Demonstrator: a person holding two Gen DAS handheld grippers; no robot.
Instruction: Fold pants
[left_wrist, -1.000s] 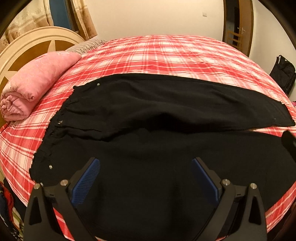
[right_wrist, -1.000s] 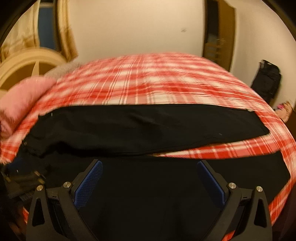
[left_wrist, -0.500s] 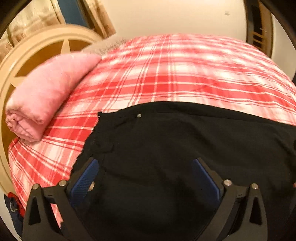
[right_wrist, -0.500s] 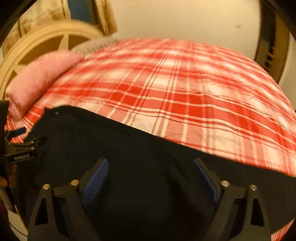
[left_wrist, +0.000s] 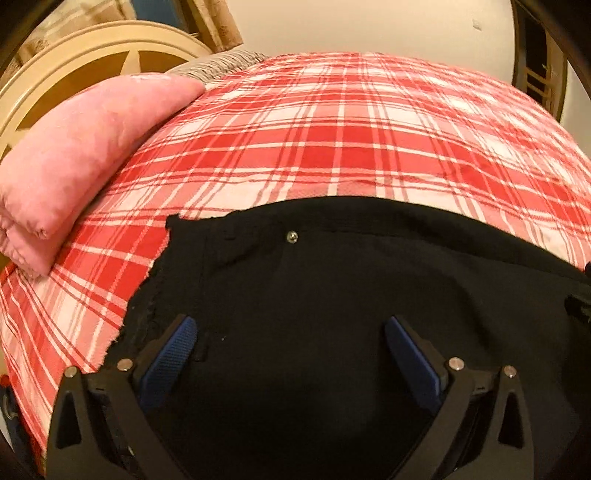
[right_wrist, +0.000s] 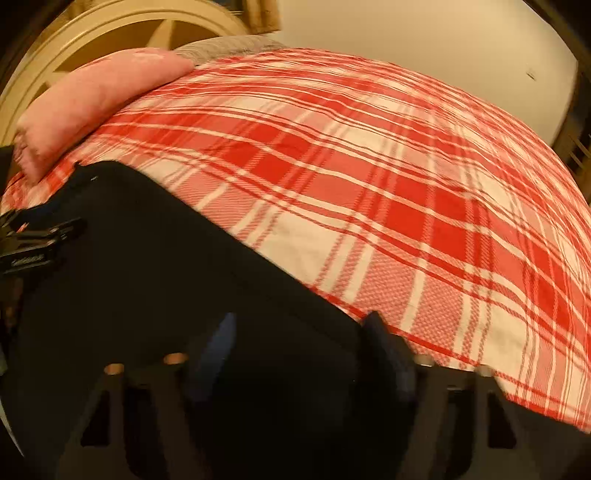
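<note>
1. Black pants (left_wrist: 332, 295) spread flat on a bed, filling the lower half of both wrist views and lying directly under both grippers.
2. Waistband end to the left, marked by a small metal stud (left_wrist: 292, 236) near the upper edge; long axis running left to right across the bed, legs trailing off to the right out of the left view.
3. Left gripper (left_wrist: 290, 354) poised above the waistband corner, jaws spread wide, blue pads clear of the cloth, nothing clasped.
4. Right gripper (right_wrist: 299, 343) further along the garment, at its far edge where black cloth meets the cover; jaws have just been closing, now about half-way, with pants cloth lying between them. Blurred, so contact of the pads with the fabric not discernible.
5. Probably the step of seizing the far edge at two spots for a lengthwise fold; left nearer the waist, right nearer the legs.
6. Left gripper also glimpsed at the left margin of the right view.
7. Red-and-white plaid bed cover (left_wrist: 351, 129) beneath, soft and slightly domed.
8. Rolled pink blanket (left_wrist: 74, 158) at the upper left, well apart from the pants.
9. Cream round headboard (left_wrist: 74, 55) behind it; pale wall (left_wrist: 369, 26) and dark wooden door frame (left_wrist: 535, 55) beyond.
</note>
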